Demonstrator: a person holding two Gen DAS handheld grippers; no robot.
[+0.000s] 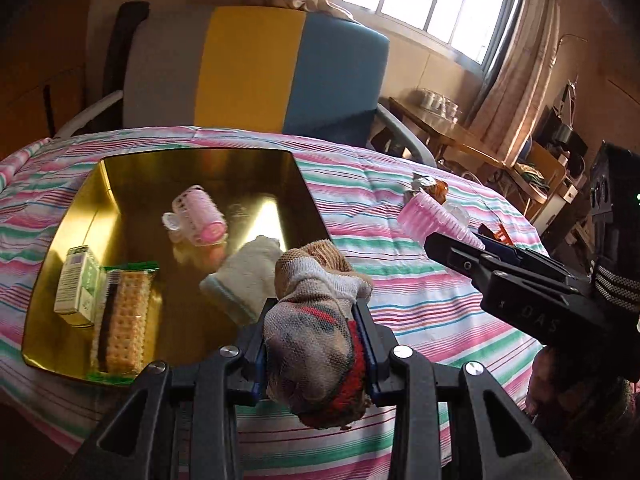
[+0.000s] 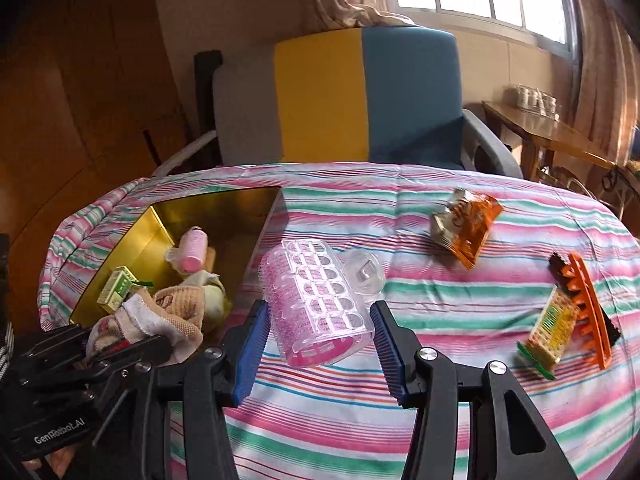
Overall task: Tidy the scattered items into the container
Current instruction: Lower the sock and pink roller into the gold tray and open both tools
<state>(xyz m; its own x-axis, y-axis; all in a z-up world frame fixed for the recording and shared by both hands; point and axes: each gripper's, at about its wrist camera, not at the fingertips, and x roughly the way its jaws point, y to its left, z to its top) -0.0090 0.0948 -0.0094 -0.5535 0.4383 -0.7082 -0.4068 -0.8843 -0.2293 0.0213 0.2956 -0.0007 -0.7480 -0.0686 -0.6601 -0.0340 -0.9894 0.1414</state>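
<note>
- Sock (image 1: 316, 332) clamped in left gripper (image 1: 316, 344), at gold tray (image 1: 200, 160) near edge.
- Pink roller (image 2: 316, 304) lies between right gripper (image 2: 320, 332) spread fingers, long axis roughly along them, ungrasped.

Only a couple of bits are reading clearly. "GenRobot.AI" is showing in white on the black body of the left gripper (image 2: 132, 354), near left in the right wrist view. "DAS" is showing faintly on the right gripper (image 1: 456, 240) housing. Packet prints are looking too blurry.
</note>
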